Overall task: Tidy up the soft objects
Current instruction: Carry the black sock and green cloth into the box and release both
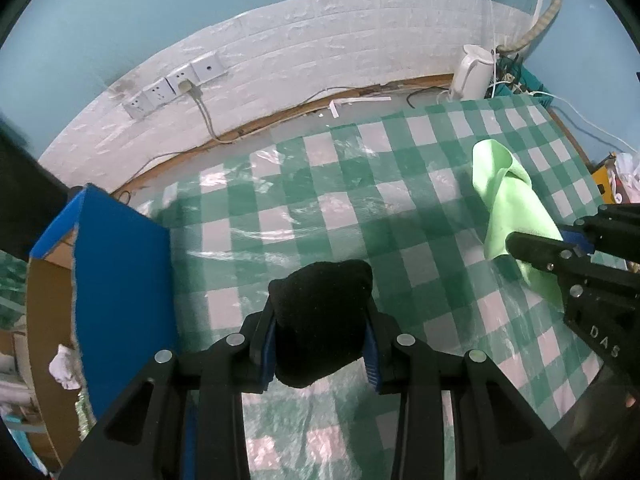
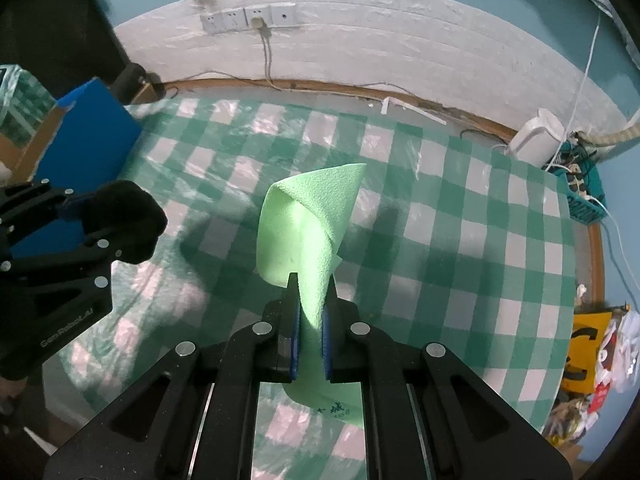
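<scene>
Above checked cloth (image 2: 460, 208): one black sock (image 1: 320, 312), one green cloth (image 2: 308, 232).

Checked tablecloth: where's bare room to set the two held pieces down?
Bare: the whole checked tablecloth, from the blue box at its left edge across to the white kettle at the far right corner. Crowded: only that corner, with cables and a teal basket. The black cloth and green cloth hang above it, each in closed fingers.

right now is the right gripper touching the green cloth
Touching. The right wrist view shows the right gripper with its blue pads pinched onto the green cloth, which hangs lifted above the checked tablecloth.
</scene>
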